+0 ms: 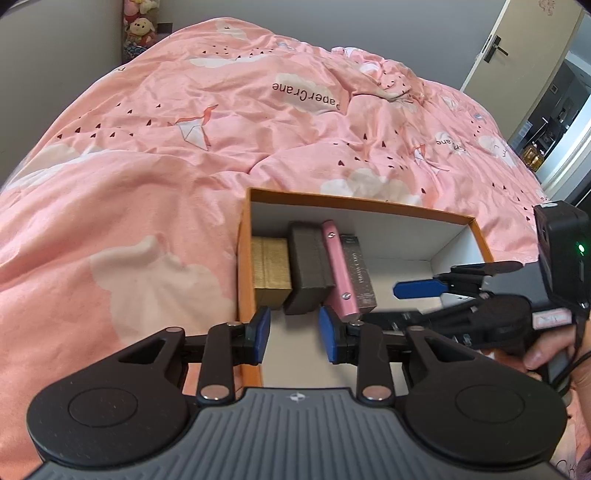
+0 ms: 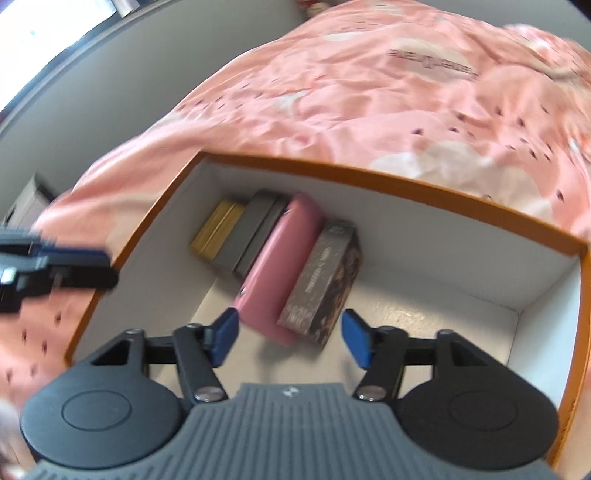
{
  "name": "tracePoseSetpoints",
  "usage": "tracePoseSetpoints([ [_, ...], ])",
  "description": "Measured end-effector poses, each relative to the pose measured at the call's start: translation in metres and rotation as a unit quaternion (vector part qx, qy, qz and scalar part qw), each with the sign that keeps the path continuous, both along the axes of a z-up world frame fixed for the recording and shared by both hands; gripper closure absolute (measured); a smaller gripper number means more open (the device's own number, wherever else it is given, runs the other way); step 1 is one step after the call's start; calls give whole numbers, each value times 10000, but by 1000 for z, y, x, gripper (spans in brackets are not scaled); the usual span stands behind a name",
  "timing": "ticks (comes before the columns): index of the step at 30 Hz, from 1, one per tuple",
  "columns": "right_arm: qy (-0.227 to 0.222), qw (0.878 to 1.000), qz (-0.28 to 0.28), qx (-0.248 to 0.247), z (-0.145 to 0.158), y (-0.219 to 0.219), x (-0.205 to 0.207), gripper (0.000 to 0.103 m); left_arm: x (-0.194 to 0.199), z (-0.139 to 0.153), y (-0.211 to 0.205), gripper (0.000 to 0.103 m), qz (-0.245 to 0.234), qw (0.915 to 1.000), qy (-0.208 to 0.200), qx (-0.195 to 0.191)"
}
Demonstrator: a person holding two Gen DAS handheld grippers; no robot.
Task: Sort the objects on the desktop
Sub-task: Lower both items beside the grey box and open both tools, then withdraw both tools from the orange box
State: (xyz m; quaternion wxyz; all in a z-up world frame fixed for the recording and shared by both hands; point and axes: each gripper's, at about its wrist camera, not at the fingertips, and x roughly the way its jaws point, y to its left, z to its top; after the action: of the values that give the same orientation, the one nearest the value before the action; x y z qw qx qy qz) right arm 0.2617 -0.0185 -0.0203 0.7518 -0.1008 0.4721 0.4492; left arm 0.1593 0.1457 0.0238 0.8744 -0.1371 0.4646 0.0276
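Observation:
An orange box (image 1: 369, 205) with a white inside lies on the pink quilt. Standing side by side at its left end are a gold box (image 1: 271, 271), a dark grey box (image 1: 308, 269), a pink case (image 1: 338, 269) and a dark printed box (image 1: 357, 273). The same row shows in the right wrist view: gold (image 2: 218, 230), grey (image 2: 255, 232), pink (image 2: 280, 266), dark (image 2: 321, 280). My left gripper (image 1: 294, 334) is open and empty over the box's near left edge. My right gripper (image 2: 290, 338) is open and empty above the box floor, just before the pink case.
The pink quilt (image 1: 166, 147) covers the bed all round the box. A door (image 1: 517, 44) stands at the far right and soft toys (image 1: 140, 26) at the far left. The right gripper also shows in the left wrist view (image 1: 424, 299), over the box's right part.

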Motion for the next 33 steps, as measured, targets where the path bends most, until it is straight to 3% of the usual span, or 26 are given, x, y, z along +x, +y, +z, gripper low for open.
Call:
tracePoseSetpoints([
  [6, -326, 9955, 643, -614, -14, 20, -9, 36, -1, -10, 6, 64, 108, 9998, 171, 2],
  [15, -900, 9800, 1442, -1030, -32, 43, -8, 36, -1, -14, 9, 63, 133, 9996, 223, -52],
  [23, -1103, 9775, 1582, -852, -34, 44, -9, 37, 0, -17, 11, 63, 147, 9995, 263, -134],
  [33, -831, 9844, 1460, -517, -36, 42, 0, 37, 0, -18, 10, 63, 166, 9992, 292, -214],
])
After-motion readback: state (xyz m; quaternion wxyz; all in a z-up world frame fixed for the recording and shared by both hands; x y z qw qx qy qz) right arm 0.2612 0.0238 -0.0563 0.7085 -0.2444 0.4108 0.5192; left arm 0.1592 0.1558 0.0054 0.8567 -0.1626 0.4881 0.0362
